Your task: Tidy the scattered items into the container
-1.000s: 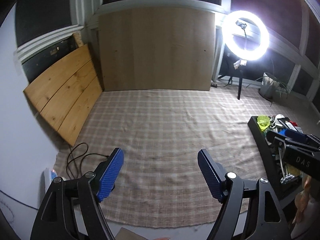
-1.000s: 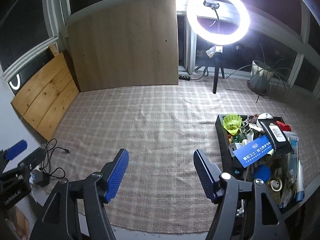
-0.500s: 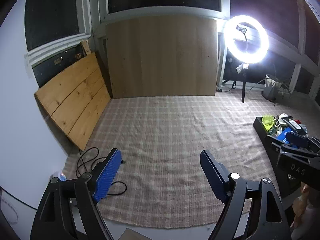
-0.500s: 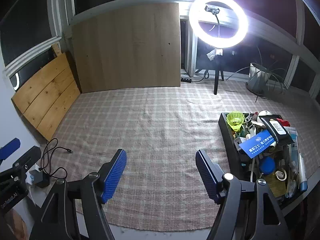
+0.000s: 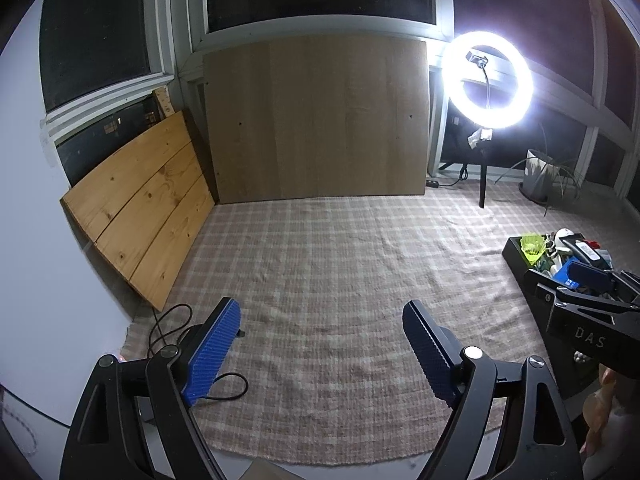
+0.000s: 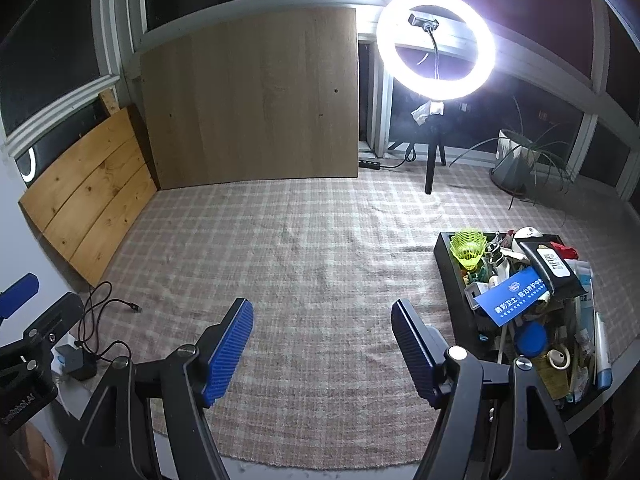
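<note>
Over rug (image 5: 320, 272): both tools wider than 1 s ago, spread, empty; container (image 6: 452, 280) full.

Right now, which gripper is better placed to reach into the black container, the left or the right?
Right, probably. The black container lies just beside the right gripper, whose jaws are open and empty. The left gripper sits farther away, with the right one between it and the container.

Plaid rug (image 6: 320, 240), black container (image 6: 452, 280), blue box (image 6: 510, 294)
</note>
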{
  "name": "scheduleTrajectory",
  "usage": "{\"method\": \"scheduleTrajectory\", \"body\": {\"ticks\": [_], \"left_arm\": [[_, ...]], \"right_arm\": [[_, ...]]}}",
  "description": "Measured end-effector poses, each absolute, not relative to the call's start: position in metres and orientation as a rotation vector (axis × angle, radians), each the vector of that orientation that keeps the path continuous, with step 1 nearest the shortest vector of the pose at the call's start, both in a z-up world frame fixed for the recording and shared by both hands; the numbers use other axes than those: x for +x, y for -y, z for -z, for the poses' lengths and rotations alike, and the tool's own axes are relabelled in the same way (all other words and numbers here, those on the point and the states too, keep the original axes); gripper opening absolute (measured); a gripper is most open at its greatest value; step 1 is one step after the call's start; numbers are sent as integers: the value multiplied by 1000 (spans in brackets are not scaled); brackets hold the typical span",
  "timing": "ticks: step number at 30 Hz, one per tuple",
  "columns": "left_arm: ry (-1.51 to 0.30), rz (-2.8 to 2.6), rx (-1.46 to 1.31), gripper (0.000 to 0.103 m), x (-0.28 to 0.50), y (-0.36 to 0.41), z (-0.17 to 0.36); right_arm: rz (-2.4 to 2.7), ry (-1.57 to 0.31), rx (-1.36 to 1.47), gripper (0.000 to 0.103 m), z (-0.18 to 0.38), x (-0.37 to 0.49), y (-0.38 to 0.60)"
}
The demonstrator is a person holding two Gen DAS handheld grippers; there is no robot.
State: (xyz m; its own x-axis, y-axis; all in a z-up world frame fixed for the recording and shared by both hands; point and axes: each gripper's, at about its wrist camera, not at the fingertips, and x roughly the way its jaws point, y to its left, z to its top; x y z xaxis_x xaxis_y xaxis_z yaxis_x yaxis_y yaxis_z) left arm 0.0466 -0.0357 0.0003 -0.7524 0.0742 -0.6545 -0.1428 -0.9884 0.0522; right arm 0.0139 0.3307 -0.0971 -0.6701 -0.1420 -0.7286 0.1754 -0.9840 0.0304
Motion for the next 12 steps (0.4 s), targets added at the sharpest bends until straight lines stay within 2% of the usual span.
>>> {"method": "scheduleTrajectory", "body": {"ticks": [12], "left_arm": [[-125,-2837,-1061,87,40,42,2]], "right_arm": [[2712,-66,1189,68,99,9,-322]]}}
